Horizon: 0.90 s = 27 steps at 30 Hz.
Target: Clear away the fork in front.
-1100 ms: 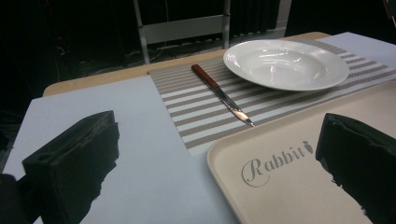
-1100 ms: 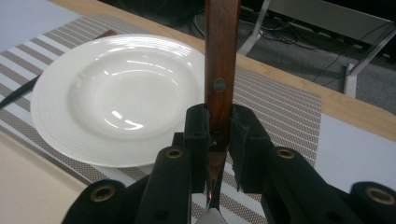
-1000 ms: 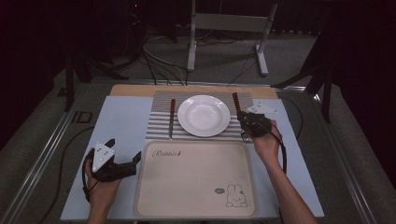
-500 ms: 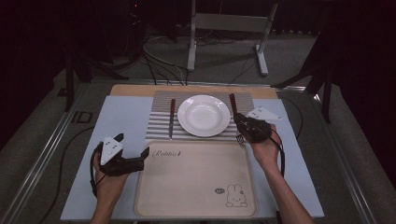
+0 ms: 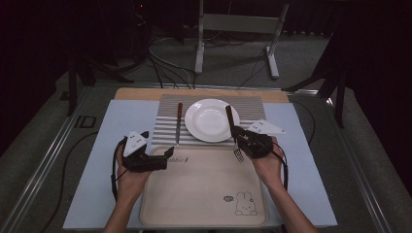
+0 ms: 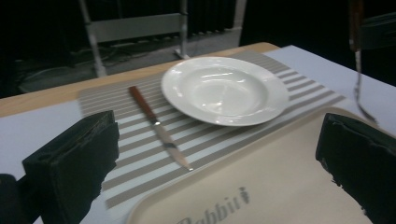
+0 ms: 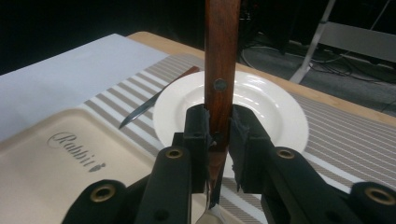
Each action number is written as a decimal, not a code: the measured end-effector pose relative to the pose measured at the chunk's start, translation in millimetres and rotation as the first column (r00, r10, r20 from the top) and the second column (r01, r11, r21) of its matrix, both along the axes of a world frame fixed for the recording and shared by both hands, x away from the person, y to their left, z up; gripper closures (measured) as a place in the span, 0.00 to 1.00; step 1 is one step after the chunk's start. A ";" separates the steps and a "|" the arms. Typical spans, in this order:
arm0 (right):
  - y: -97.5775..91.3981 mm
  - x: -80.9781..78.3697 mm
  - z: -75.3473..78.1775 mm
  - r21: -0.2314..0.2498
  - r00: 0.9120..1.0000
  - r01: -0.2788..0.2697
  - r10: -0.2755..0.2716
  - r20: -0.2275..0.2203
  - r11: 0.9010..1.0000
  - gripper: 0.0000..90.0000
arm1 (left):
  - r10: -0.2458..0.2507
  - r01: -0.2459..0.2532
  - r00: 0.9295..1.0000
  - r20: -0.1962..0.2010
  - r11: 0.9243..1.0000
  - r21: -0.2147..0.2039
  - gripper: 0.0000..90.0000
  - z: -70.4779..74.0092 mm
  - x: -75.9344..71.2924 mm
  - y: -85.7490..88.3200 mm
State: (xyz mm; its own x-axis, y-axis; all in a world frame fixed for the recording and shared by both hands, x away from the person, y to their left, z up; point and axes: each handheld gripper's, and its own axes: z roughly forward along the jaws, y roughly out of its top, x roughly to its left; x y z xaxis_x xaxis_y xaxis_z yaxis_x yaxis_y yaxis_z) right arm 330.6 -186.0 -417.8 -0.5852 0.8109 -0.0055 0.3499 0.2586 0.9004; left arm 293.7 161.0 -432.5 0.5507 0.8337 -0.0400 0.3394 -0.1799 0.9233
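My right gripper (image 5: pixel 236 134) (image 7: pixel 218 123) is shut on the wooden handle of a fork (image 5: pixel 228 116) (image 7: pixel 222 56). The fork hangs tines down (image 5: pixel 238 155) over the far right edge of the beige tray (image 5: pixel 204 194), and its handle crosses the rim of the white plate (image 5: pixel 209 121) (image 7: pixel 275 107). The left gripper (image 5: pixel 166 159) (image 6: pixel 215 177) stands open and empty over the tray's far left corner. A wooden-handled knife (image 5: pixel 179 122) (image 6: pixel 156 123) lies on the striped placemat (image 5: pixel 165 133), left of the plate (image 6: pixel 224 91). In the left gripper view the hanging fork (image 6: pixel 357 70) is at the far right.
The tray (image 6: pixel 261 186) (image 7: pixel 46 158) with a rabbit print lies at the near middle of the pale blue table cover (image 5: pixel 97 145). Beyond the table's wooden far edge (image 5: pixel 141 93) are a metal stand (image 5: pixel 233 34) and floor cables (image 5: pixel 160 63).
The left gripper has moved right and up, from beside the tray to over its far left corner. The right gripper has carried the fork left and nearer, to the tray's far edge.
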 end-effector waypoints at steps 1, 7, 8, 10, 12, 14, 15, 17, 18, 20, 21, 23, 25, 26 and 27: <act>1.0 -0.9 -0.4 0.002 1.000 -0.004 0.004 -0.001 1.000 0.87 | -0.008 0.008 1.000 0.003 1.000 0.002 0.00 1.4 1.3 -3.2; 5.4 -6.6 -2.6 0.002 1.000 -0.022 0.022 0.000 1.000 0.87 | -0.045 0.045 0.999 0.002 0.998 -0.039 0.00 9.8 10.1 -17.1; 7.0 -8.8 -4.0 0.003 1.000 -0.029 0.029 -0.002 1.000 0.87 | -0.051 0.051 0.999 -0.001 0.998 -0.033 0.00 11.9 12.8 -22.4; 8.8 -10.7 -5.7 0.003 0.999 -0.034 0.034 0.000 0.999 0.87 | -0.061 0.061 0.998 -0.001 0.997 -0.038 0.00 14.1 14.8 -28.7; 11.3 -12.2 -6.9 -0.001 0.999 -0.040 0.040 -0.001 0.999 0.87 | -0.063 0.062 0.998 -0.007 0.997 -0.055 0.00 16.9 16.6 -34.1; 13.5 -13.8 -7.3 0.003 0.999 -0.046 0.046 0.000 0.999 0.87 | -0.068 0.068 0.998 -0.009 0.994 -0.081 0.00 19.8 18.3 -39.3; 14.7 -14.6 -7.3 0.008 0.999 -0.049 0.049 -0.001 0.999 0.87 | -0.070 0.069 0.998 -0.007 0.994 -0.090 0.00 20.9 19.2 -42.3; 17.3 -16.4 -6.8 0.016 0.998 -0.057 0.057 0.000 0.998 0.87 | -0.075 0.075 0.997 0.000 0.993 -0.094 0.01 22.6 20.8 -48.7; 18.9 -17.4 -6.4 0.017 0.998 -0.062 0.062 0.002 0.998 0.87 | -0.079 0.079 0.997 0.000 0.993 -0.092 0.02 23.2 21.6 -51.9; 22.2 -19.9 -5.7 0.015 0.997 -0.074 0.074 0.008 0.997 0.87 | -0.088 0.088 0.996 0.001 0.992 -0.094 0.02 23.5 23.2 -58.3; 23.8 -21.2 -5.5 0.015 0.997 -0.078 0.078 0.010 0.997 0.87 | -0.091 0.090 0.996 0.000 0.991 -0.097 0.02 23.6 23.8 -61.4; 26.2 -23.2 -5.5 0.012 0.996 -0.088 0.088 0.012 0.996 0.87 | -0.100 0.099 0.995 -0.001 0.990 -0.102 0.03 24.0 25.3 -66.9; 28.4 -24.5 -7.0 0.011 0.995 -0.095 0.095 0.012 0.995 0.87 | -0.111 0.110 0.994 -0.003 0.988 -0.111 0.04 24.5 26.8 -72.3; 28.9 -24.7 -7.8 0.011 0.995 -0.098 0.098 0.009 0.995 0.87 | -0.118 0.116 0.993 -0.004 0.986 -0.116 0.05 24.6 27.7 -75.1; 30.0 -24.9 -9.0 0.013 0.995 -0.101 0.101 0.003 0.995 0.87 | -0.125 0.123 0.992 -0.007 0.985 -0.121 0.06 24.8 28.5 -77.8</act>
State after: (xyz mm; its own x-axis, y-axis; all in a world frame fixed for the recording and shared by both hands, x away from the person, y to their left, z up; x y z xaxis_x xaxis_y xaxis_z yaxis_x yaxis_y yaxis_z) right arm 305.7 -156.0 -426.8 -0.6640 0.7478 0.0031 0.3202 0.2805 0.9049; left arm 322.2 83.2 -407.8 0.6483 0.7475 -0.1446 0.3349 -0.1094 0.9359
